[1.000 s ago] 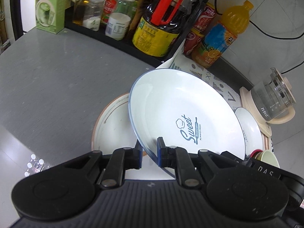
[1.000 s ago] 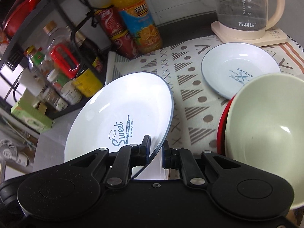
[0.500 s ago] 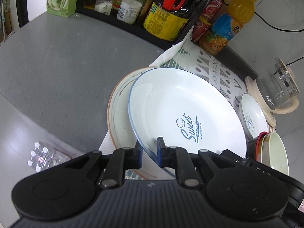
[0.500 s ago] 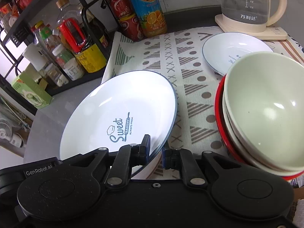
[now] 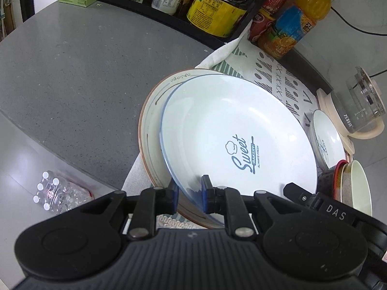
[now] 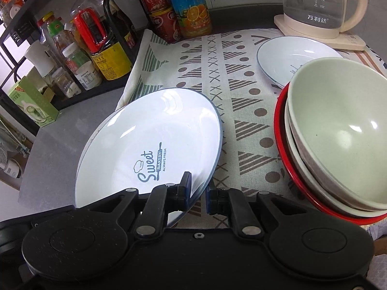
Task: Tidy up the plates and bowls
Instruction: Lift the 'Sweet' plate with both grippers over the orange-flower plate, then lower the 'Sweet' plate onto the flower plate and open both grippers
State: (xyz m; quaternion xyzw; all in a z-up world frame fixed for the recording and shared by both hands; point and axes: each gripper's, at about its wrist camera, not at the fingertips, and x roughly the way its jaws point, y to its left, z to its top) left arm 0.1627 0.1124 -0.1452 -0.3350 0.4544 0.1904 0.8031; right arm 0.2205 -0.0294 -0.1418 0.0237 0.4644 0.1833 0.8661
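Your left gripper (image 5: 189, 194) is clamped on the near rim of the Sweet Bakery plate (image 5: 238, 133), one pad under the rim and one on top. Your right gripper (image 6: 198, 194) bites the same plate (image 6: 150, 142) on its opposite, right-hand edge, so the plate lies between your two tools with the printed logo facing up. From the right wrist view the right-hand pad looks slightly off the rim, so I would not swear that grip is tight.

The plate sits over the brown-rimmed plate (image 5: 151, 125), offset toward the right, leaving a crescent of the lower plate showing on the left. Whether the two touch all round is hard to tell from here.

Both plates are at the left end of the patterned cloth (image 6: 217, 72), partly over the grey counter (image 5: 72, 72). The stacked bowls (image 6: 338, 140), nested in a red one, stand just to the right of your right gripper. The small blue-rimmed plate (image 6: 290, 55) lies beyond them, near the glass kettle (image 6: 319, 4).
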